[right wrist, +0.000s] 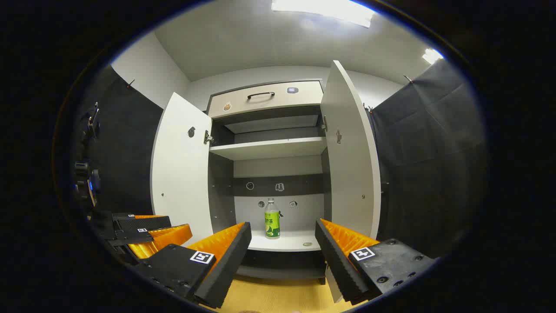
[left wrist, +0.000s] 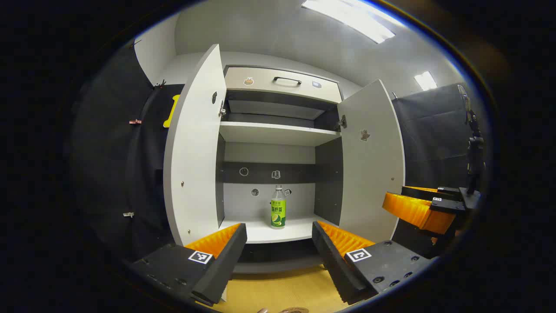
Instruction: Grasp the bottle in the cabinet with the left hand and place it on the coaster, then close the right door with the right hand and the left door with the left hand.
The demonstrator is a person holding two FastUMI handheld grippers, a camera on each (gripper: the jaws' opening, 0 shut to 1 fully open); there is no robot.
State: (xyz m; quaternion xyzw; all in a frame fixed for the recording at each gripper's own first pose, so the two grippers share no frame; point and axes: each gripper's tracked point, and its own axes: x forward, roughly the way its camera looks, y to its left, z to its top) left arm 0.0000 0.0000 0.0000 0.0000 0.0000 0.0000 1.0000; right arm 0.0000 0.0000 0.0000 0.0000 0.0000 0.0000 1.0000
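A clear bottle [left wrist: 278, 208] with a green label stands upright on the cabinet's lower shelf [left wrist: 260, 230], near the middle; it also shows in the right gripper view as the bottle [right wrist: 272, 218]. Both doors stand wide open: the left door [left wrist: 195, 148] and the right door [left wrist: 371, 161]. My left gripper [left wrist: 278, 256] is open, in front of the cabinet and short of the bottle, with nothing between its fingers. My right gripper [right wrist: 282, 256] is open too, also facing the cabinet, and appears farther right as the right gripper [left wrist: 417, 208]. A rounded brownish rim [left wrist: 295, 310], perhaps the coaster, peeks in at the bottom edge.
Above the upper shelf [left wrist: 273, 132] sits a shut drawer [left wrist: 286, 80] with a dark handle. A yellow wooden surface [left wrist: 278, 291] lies below the cabinet front. Black cloth walls flank both sides. A small round mark [right wrist: 307, 244] lies on the lower shelf to the bottle's right.
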